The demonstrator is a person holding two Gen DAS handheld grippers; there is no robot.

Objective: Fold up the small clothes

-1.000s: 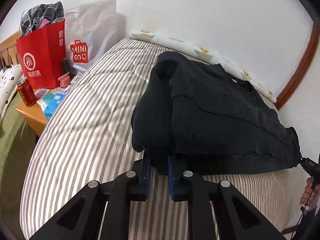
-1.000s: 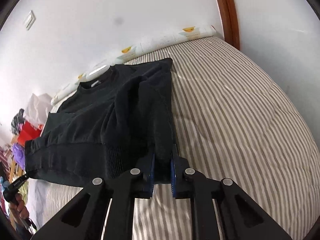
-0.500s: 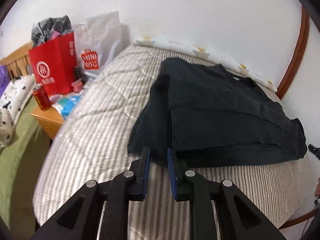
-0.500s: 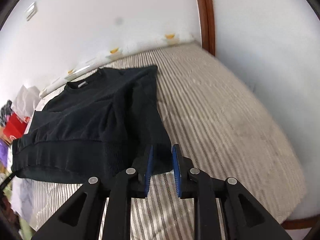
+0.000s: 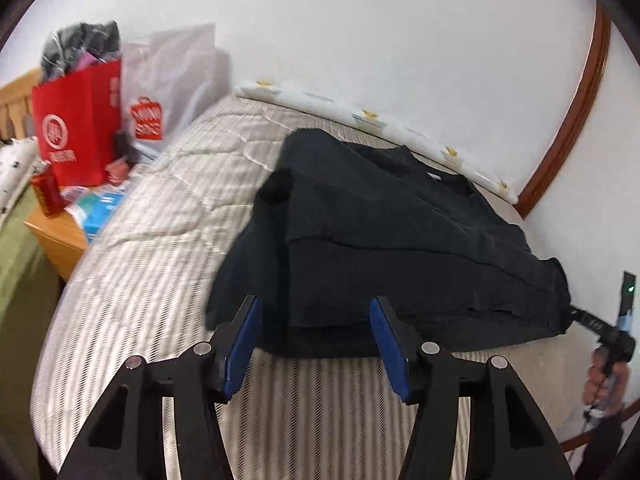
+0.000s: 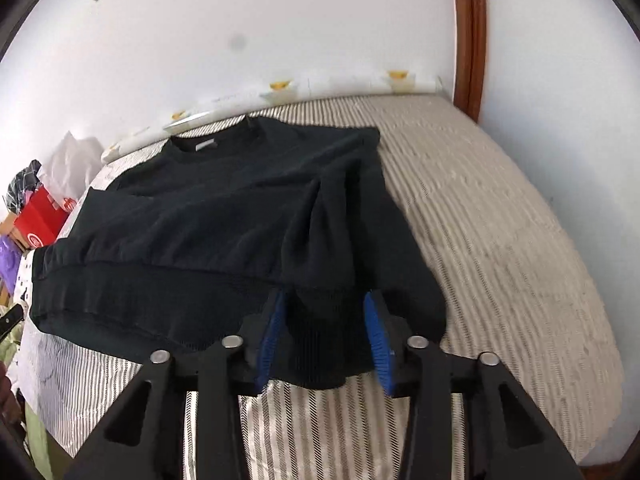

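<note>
A black sweater (image 5: 392, 232) lies flat on the striped mattress (image 5: 160, 264), sleeves folded in over the body, collar toward the wall. It also shows in the right wrist view (image 6: 224, 232). My left gripper (image 5: 316, 332) is open, its blue pads either side of the hem at the sweater's left corner, holding nothing. My right gripper (image 6: 324, 328) is open, its pads either side of the folded sleeve cuff (image 6: 320, 344) at the right hem corner. The right gripper also shows at the far right of the left wrist view (image 5: 588, 318).
A red paper bag (image 5: 76, 128) and a white bag (image 5: 168, 88) stand on a wooden nightstand (image 5: 56, 236) left of the bed, with a red can (image 5: 46, 192). The white wall (image 6: 280, 20) runs behind the bed. A wooden door frame (image 6: 468, 32) is at the right.
Both grippers were shut on the sweater's hem corners one second ago. They have opened, let go of the cloth, and drawn back slightly. The sweater now rests flat.
</note>
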